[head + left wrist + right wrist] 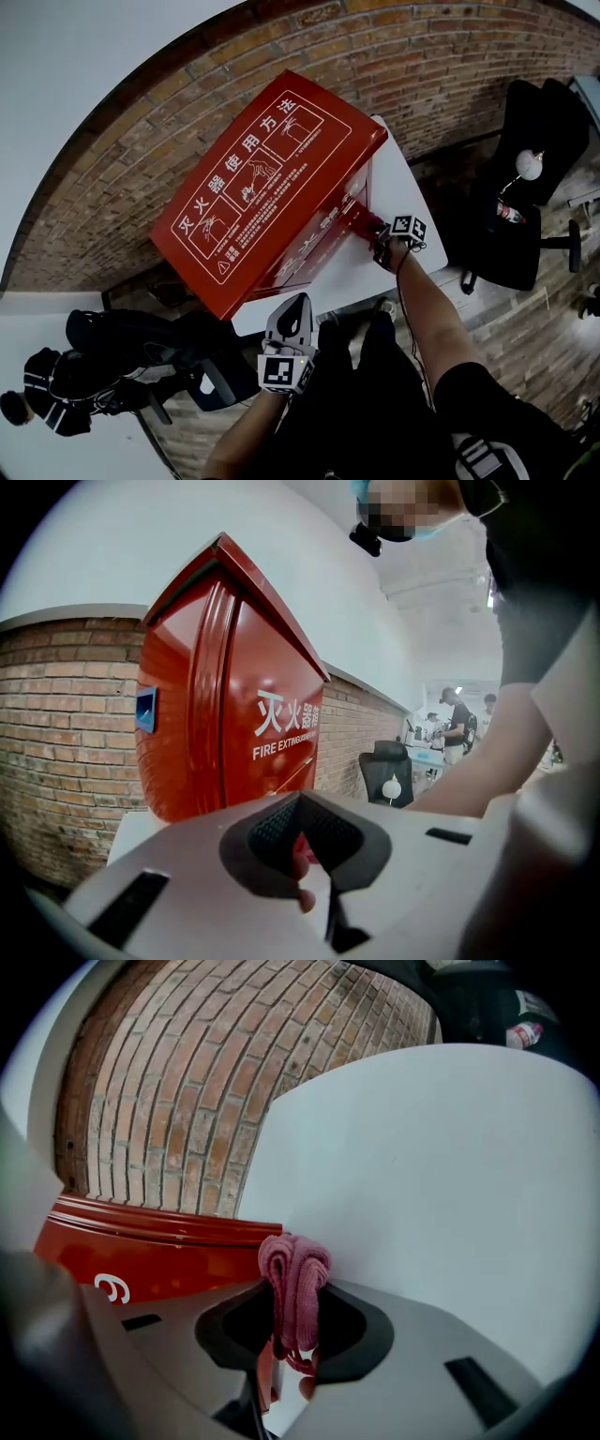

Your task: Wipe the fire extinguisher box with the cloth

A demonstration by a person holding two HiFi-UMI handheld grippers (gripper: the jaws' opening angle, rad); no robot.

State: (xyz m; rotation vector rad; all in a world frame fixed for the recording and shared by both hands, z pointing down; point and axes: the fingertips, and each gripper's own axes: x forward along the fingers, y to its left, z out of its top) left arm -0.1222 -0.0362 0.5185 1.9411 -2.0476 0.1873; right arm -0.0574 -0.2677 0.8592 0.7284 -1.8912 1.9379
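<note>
The fire extinguisher box (267, 187) stands on a white table (408, 197) against a brick wall (422, 66). It is a tall red metal cabinet with its white-printed lid facing up at the head view and its front face turned toward the person. The right gripper (382, 236) reaches in at the low right corner of that front face, its jaws pinching a bunched pink-red cloth (295, 1260) that bulges out past the jaw tips. The cloth hangs just beside the box's lower edge, over the bare tabletop, though whether it touches the metal is hard to tell. The left gripper (294, 314) hangs back at the near edge of the table, well apart from the box, with its jaws pressed together on nothing. The cloth looks soft and light and will likely fold and flatten under pressure, so the hold in its middle with a loose wad ahead of the jaws suits rubbing. The box looks rigid, smooth and glossy, probably heavy enough to stay put under a light wipe. If it slides, the free gripper could brace its near left edge or top corner.
</note>
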